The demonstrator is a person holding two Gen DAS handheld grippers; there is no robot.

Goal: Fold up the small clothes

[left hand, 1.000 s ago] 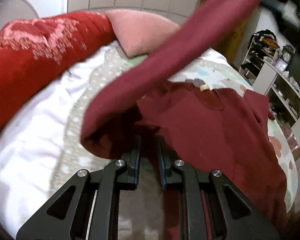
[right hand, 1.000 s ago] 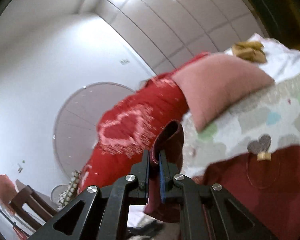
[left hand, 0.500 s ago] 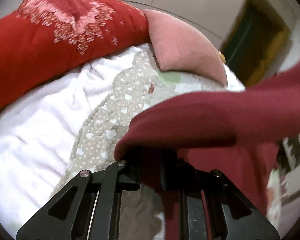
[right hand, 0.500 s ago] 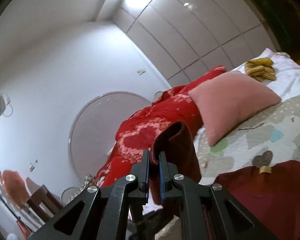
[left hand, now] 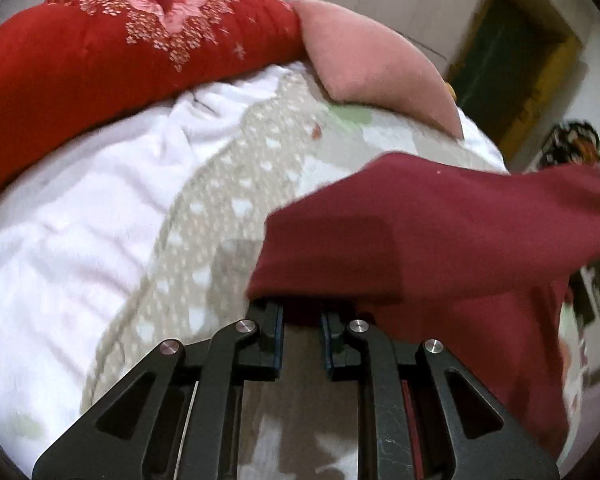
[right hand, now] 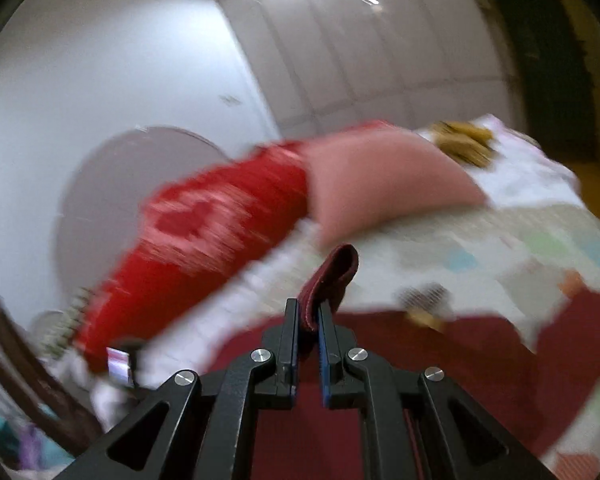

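The maroon garment (left hand: 440, 236) lies on the quilt (left hand: 204, 216), below the pink pillow (left hand: 364, 68). The left gripper (left hand: 301, 322) is clenched on its near edge, a flap raised over the body. The right gripper (right hand: 308, 322) pinches a looped fold. To fold well, I judge both should keep the cloth taut and lower together, edges aligned, before letting go.

Left gripper (left hand: 300, 320), pitched steeply downward, jaws nearly closed, pinching a fold of the maroon garment (left hand: 440, 232). Right gripper (right hand: 309, 320), angled less steeply, jaws clamped on a maroon garment edge that stands up between its fingers.
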